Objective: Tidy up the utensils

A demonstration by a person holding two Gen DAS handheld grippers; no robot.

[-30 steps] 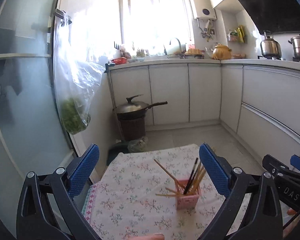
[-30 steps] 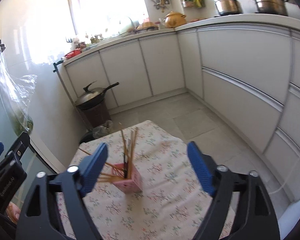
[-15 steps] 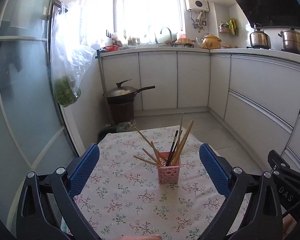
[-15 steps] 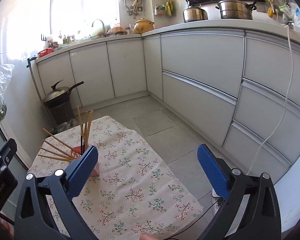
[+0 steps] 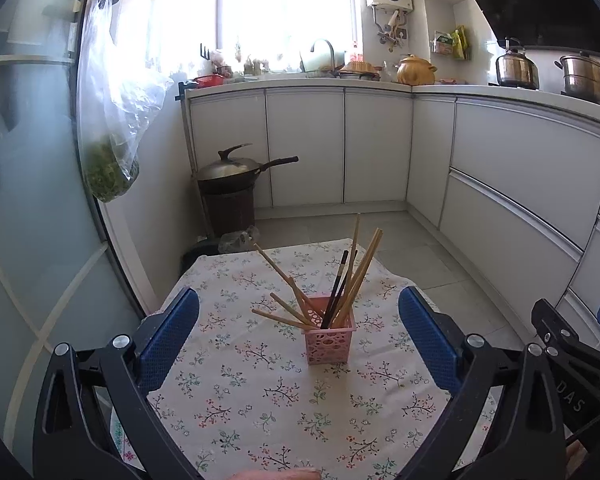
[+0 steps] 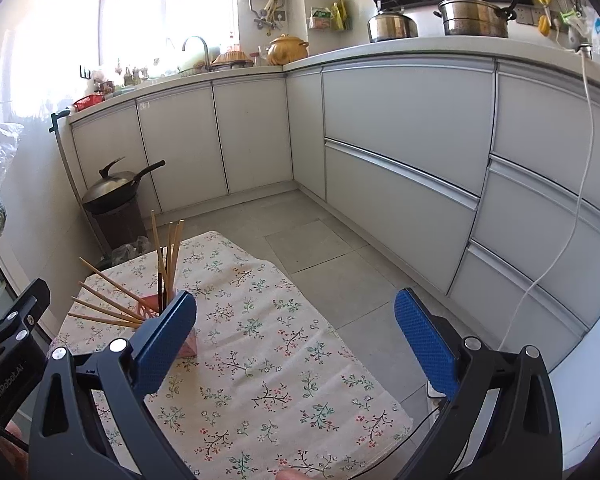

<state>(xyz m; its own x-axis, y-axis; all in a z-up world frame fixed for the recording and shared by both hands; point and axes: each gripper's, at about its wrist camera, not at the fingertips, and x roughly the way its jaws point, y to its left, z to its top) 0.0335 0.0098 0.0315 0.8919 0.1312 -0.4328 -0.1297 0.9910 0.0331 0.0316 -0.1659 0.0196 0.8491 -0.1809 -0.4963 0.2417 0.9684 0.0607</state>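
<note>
A pink perforated holder [image 5: 329,340] stands on a small table with a floral cloth [image 5: 260,396]. Several wooden chopsticks [image 5: 360,268] and a black pair [image 5: 337,290] stick out of it, splayed left and right. My left gripper [image 5: 299,332] is open and empty, pulled back, with the holder framed between its blue pads. My right gripper [image 6: 296,334] is open and empty; the holder [image 6: 188,342] sits behind its left pad [image 6: 166,344], and the chopsticks [image 6: 108,300] fan out to the left.
White kitchen cabinets [image 6: 400,160] wrap the back and right. A wok on a dark bin [image 5: 230,192] stands beyond the table. A glass door with a hung bag of greens [image 5: 110,148] is left. A white cable [image 6: 556,248] hangs at right.
Both grippers have drawn back and levelled; the holder with chopsticks now looks smaller and farther. The right view has swung right, toward the cabinets. Both stay open.
</note>
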